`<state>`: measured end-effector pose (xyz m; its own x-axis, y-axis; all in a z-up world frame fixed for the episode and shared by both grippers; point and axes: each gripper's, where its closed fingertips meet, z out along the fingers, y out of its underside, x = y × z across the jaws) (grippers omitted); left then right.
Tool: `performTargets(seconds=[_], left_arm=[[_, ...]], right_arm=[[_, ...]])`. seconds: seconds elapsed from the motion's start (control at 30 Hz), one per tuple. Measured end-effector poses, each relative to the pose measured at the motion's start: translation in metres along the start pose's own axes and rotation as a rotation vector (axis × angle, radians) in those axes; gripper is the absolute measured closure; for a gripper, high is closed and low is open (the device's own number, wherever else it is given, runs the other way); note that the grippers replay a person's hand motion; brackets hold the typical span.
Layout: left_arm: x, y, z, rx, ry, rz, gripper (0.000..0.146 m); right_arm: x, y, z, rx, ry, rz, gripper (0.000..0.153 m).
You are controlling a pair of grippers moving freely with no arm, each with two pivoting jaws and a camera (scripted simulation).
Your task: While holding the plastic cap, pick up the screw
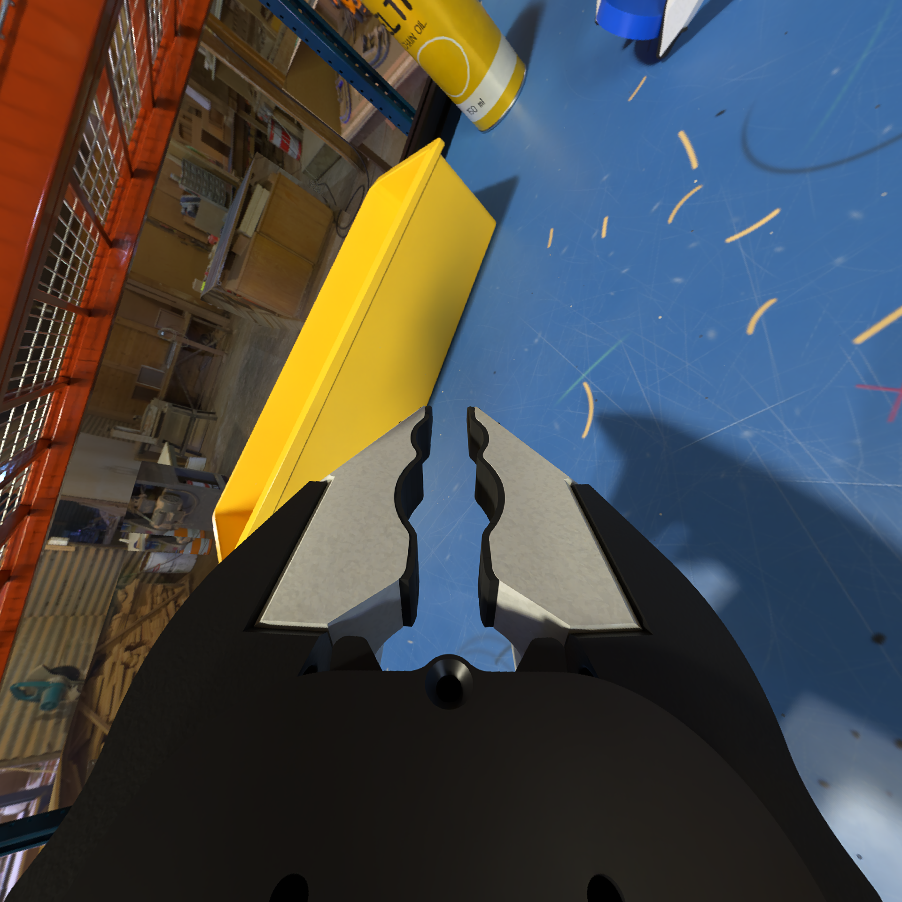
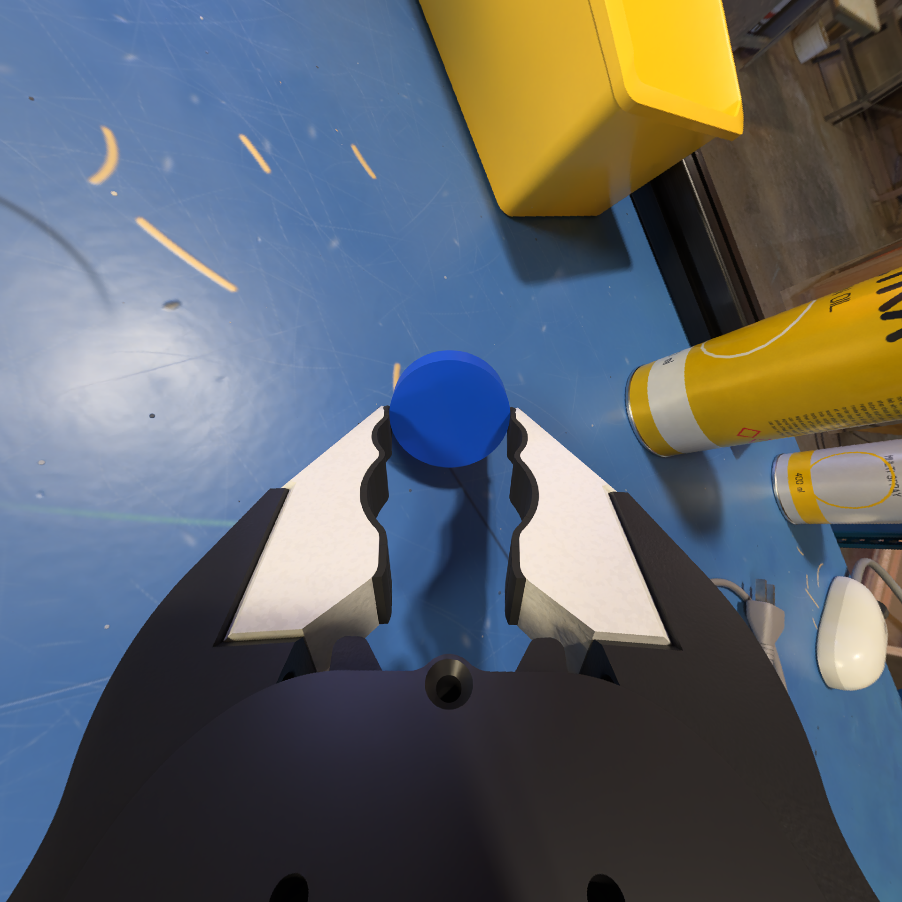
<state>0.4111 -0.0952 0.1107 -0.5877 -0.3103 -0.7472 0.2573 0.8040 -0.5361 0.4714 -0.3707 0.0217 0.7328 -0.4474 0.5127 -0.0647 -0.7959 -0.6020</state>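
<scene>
My right gripper (image 2: pixel 449 410) is shut on the blue plastic cap (image 2: pixel 449 407), a round disc pinched at the fingertips over the blue table (image 2: pixel 244 390); its shadow falls below it. The cap also shows in the left wrist view (image 1: pixel 627 19) at the top right, beside a white finger (image 1: pixel 676 24) of the right gripper. My left gripper (image 1: pixel 449 415) hovers over the table next to the yellow bin, its jaws a narrow gap apart with nothing between them. No screw shows in either view.
A yellow bin (image 1: pixel 390 302) (image 2: pixel 561 97) lies along the table edge. A yellow oil can (image 1: pixel 468 63) (image 2: pixel 761 376) and a second can (image 2: pixel 839 481) lie nearby. A white rounded device (image 2: pixel 851 634) and a grey plug (image 2: pixel 764 615) sit at the right. Wood shavings dot the table.
</scene>
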Motion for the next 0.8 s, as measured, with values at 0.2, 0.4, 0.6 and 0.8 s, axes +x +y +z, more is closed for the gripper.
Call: performTargets(seconds=[0.2, 0.4, 0.6, 0.8], left_arm=[[0.007, 0.000, 0.004, 0.000, 0.019, 0.004, 0.132], [0.011, 0.000, 0.005, 0.004, 0.035, 0.000, 0.132], [0.016, -0.002, 0.006, 0.011, 0.051, 0.005, 0.132], [0.018, -0.004, 0.006, 0.019, 0.057, 0.004, 0.132]], right_arm=[[0.000, 0.001, 0.000, -0.009, 0.001, -0.005, 0.105], [0.000, 0.001, 0.000, -0.013, 0.003, -0.016, 0.105], [0.000, 0.001, 0.000, -0.014, 0.004, -0.019, 0.105], [0.000, 0.001, 0.000, -0.015, 0.004, -0.020, 0.105]])
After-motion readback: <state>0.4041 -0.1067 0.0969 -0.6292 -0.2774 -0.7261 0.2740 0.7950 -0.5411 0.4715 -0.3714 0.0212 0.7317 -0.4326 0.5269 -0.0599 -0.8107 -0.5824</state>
